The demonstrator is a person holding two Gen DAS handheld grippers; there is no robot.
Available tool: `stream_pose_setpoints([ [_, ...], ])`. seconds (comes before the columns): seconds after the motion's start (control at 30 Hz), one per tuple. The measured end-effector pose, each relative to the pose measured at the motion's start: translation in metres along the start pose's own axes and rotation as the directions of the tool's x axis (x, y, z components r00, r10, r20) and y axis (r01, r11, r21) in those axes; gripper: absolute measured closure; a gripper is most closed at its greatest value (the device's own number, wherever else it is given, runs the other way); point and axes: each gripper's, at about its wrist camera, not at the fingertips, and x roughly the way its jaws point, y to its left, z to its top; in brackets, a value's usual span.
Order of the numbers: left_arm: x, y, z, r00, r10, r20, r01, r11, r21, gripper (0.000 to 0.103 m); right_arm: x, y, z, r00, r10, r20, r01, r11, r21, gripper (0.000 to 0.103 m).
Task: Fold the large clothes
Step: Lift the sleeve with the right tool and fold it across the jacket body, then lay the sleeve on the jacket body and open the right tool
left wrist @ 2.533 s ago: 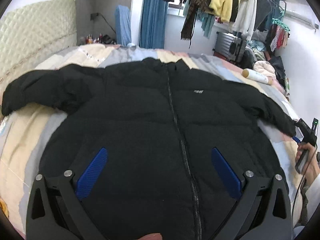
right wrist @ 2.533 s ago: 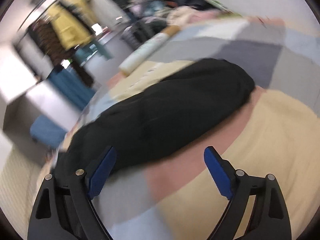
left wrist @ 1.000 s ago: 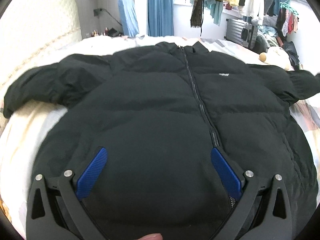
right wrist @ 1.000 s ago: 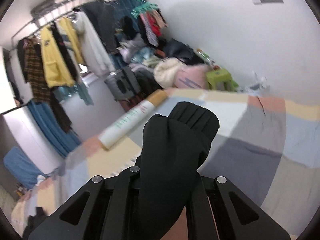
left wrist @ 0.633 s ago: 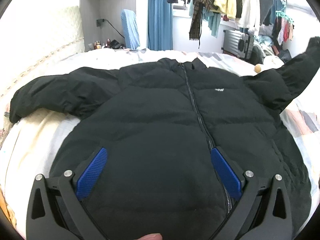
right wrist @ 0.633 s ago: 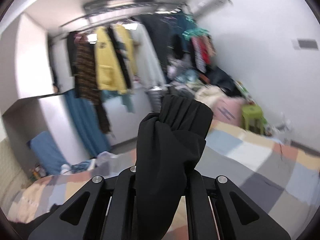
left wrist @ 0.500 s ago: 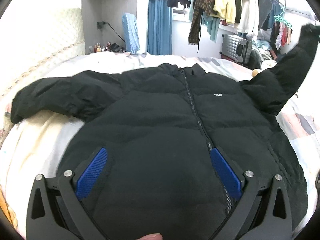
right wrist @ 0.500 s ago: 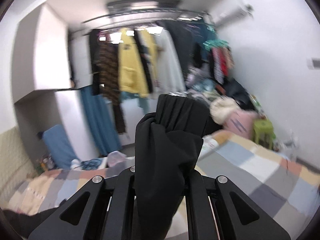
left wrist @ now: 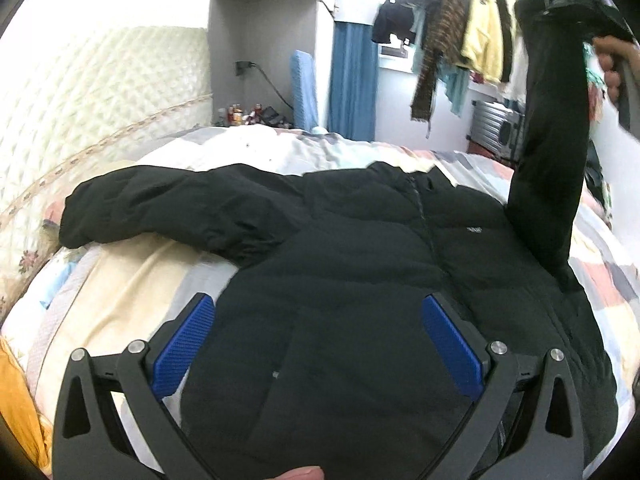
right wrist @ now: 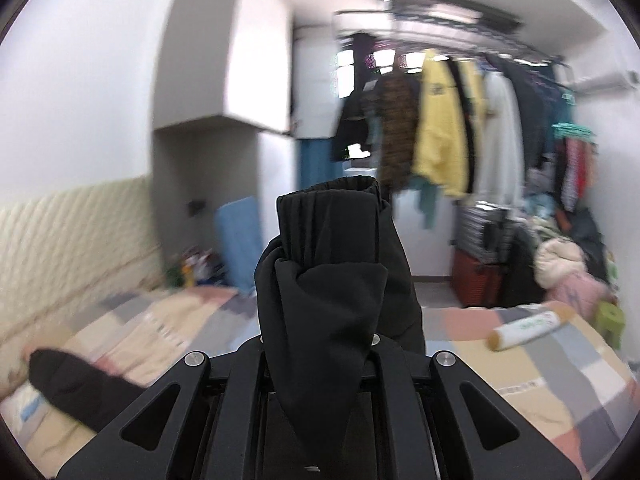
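With my right hand-held gripper (right wrist: 320,344) clamped on the black jacket's (left wrist: 360,280) raised sleeve cuff (right wrist: 332,216) and the left hand-held gripper (left wrist: 316,344) hovering spread apart, I am aiming to lay the sleeve flat across the chest, away from the bed's (left wrist: 120,280) edge.

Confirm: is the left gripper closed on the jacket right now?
No, the left gripper is open, its blue pads spread over the black jacket, gripping nothing.

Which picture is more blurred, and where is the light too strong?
Right wrist view: background smeared by motion, only the sleeve in the right tongs sharp. Left wrist view: jacket sharper, headboard and upper left washed out; both bend at edges.
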Motion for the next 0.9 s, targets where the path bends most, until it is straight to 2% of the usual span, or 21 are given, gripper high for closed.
stream_pose_setpoints([
  [0.2,0.007,0.024,-0.001,1.000,0.016,-0.011,-0.016,0.999,-0.044,0.000,0.051,0.101,-0.051,0.989,0.116,-0.089,-0.122,0.990,-0.075,0.096],
  [0.3,0.015,0.035,-0.003,0.999,0.018,-0.031,-0.020,0.997,-0.071,0.000,0.073,0.151,-0.085,0.978,0.152,-0.141,-0.170,0.977,-0.126,0.096],
  [0.4,0.019,0.046,-0.004,0.999,0.022,-0.039,-0.026,0.995,-0.097,0.000,0.096,0.184,-0.129,0.959,0.189,-0.211,-0.221,0.965,-0.139,0.096],
  [0.5,0.023,0.058,-0.003,0.998,0.037,-0.041,-0.042,0.991,-0.126,0.000,0.114,0.206,-0.164,0.939,0.212,-0.270,-0.258,0.955,-0.149,0.095],
  [0.63,0.030,0.074,-0.003,0.997,0.048,-0.058,-0.057,0.984,-0.169,0.000,0.139,0.231,-0.221,0.894,0.239,-0.379,-0.312,0.939,-0.145,0.095],
  [0.73,0.039,0.081,-0.006,0.995,0.050,-0.084,-0.064,0.981,-0.181,0.000,0.155,0.242,-0.258,0.867,0.228,-0.444,-0.319,0.937,-0.140,0.094],
  [0.9,0.053,0.083,-0.011,0.992,0.046,-0.114,-0.066,0.981,-0.180,0.000,0.172,0.246,-0.299,0.827,0.206,-0.523,-0.317,0.939,-0.131,0.093],
])
